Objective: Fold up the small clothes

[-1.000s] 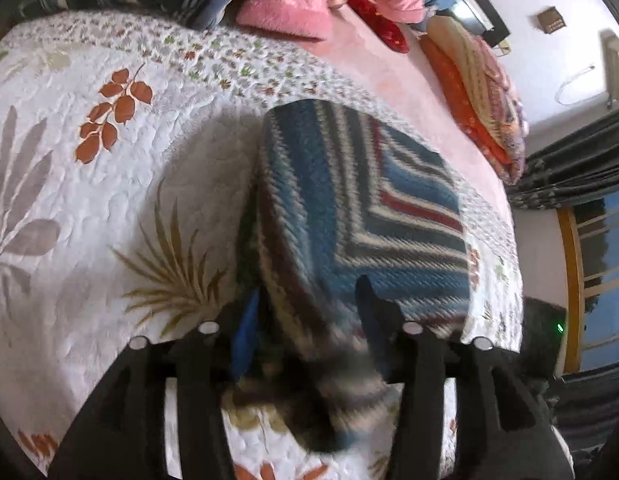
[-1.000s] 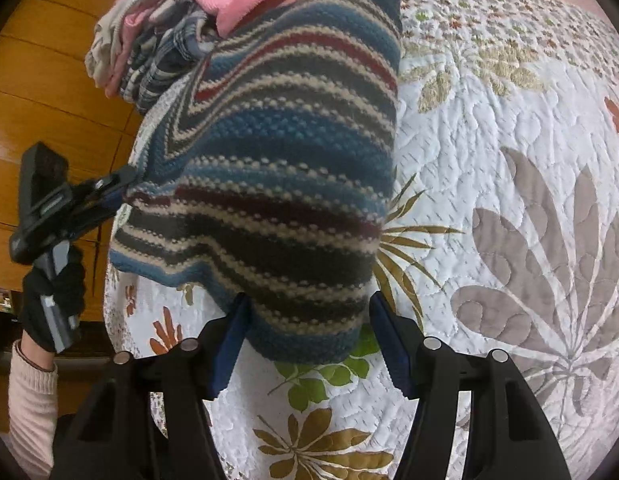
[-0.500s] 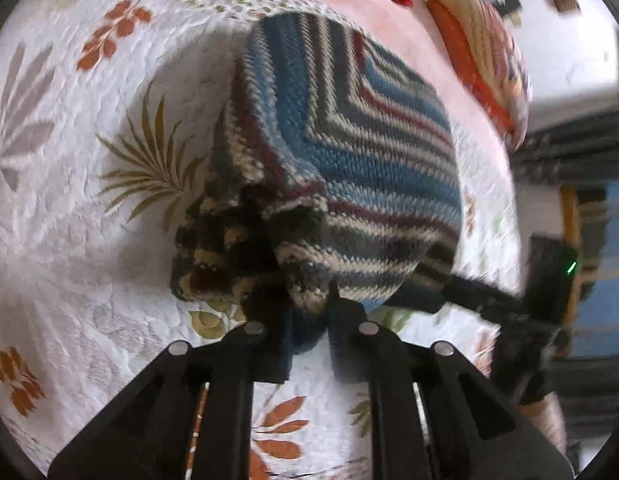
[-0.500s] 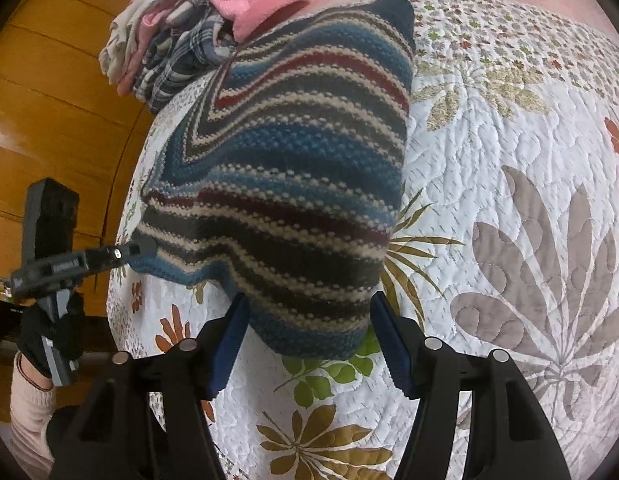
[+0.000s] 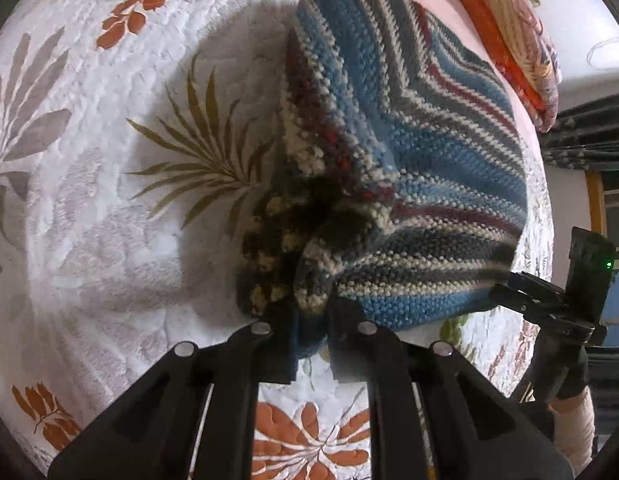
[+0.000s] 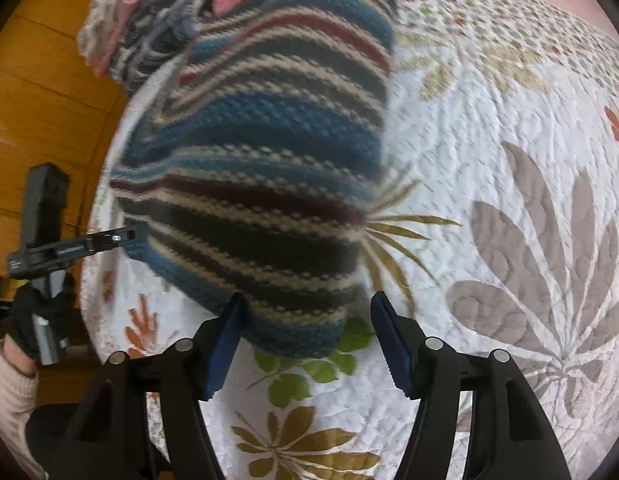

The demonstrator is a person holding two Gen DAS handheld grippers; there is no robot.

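Note:
A striped knit sweater (image 5: 421, 152) in blue, cream, dark red and black lies on a white quilted bedspread (image 5: 109, 200). My left gripper (image 5: 311, 332) is shut on the sweater's near corner, which is bunched and lifted between its fingers. In the right wrist view the same sweater (image 6: 269, 152) spreads ahead, and my right gripper (image 6: 305, 328) stands open with the sweater's near hem lying between its blue pads (image 6: 225, 336). The left gripper (image 6: 109, 240) also shows at the sweater's far left corner. The right gripper (image 5: 549, 300) appears at the right of the left wrist view.
A pile of pink and plaid clothes (image 6: 157, 28) lies at the far end of the bed. Orange patterned cushions (image 5: 509, 32) sit at the far right. A wooden floor (image 6: 37, 100) runs along the bed's left edge. A gloved hand (image 6: 33, 320) holds the left tool.
My left gripper has closed on the sweater's corner and lifted it, bunching the fabric. The right gripper has stayed open and moved slightly closer to the hem.

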